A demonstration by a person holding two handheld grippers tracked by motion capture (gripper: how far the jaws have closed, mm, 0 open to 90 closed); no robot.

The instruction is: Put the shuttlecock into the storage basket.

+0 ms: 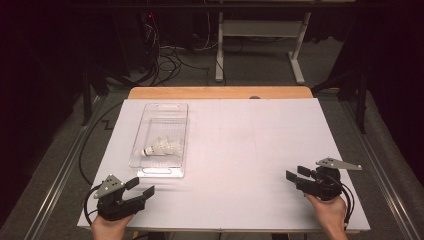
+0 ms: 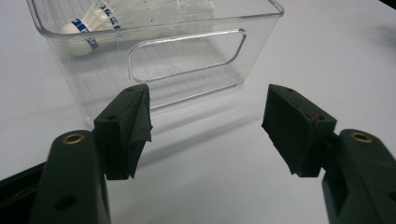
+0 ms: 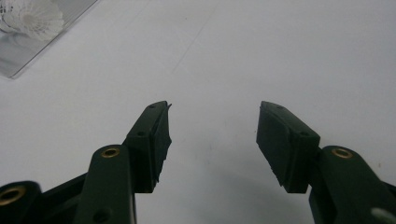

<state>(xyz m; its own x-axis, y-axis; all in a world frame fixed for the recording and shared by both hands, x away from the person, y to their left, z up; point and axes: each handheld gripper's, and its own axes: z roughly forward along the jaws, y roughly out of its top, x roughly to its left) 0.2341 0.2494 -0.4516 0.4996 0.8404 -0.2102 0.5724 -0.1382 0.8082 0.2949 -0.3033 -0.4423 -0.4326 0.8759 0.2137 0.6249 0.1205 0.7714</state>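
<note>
Black padded jaws are seen nearest of all, parted wide with nothing between them — the left gripper [image 2: 205, 128] is held open just short of the clear bin [image 1: 161, 140], its near end wall with the cut-out handle straight ahead. Out at the far side of the white board [image 1: 250, 150], well apart from the bin, the right gripper [image 3: 212, 135] is likewise spread and empty, with bare surface beneath it.

Inside the bin, toward its near end, a shuttlecock [image 1: 161, 147] is seen lying on its side; beside it in the left gripper view a second cork tip with a blue band seems to show, though how many are there cannot be told for sure. Very little weight is to be expected, and the feather skirt would be crushed easily — so the firm cork base is judged the place to be pinched, lightly. The bin itself looks stiff, smooth and probably slippery; its rim or handle slot would offer the surest purchase.

Around the bin, nothing else is found on the board. The bin's own tall walls are what stand in the way: the shuttlecock would have to be reached from above. Beyond the bin, cables on the floor and a table frame are left well out of play.
</note>
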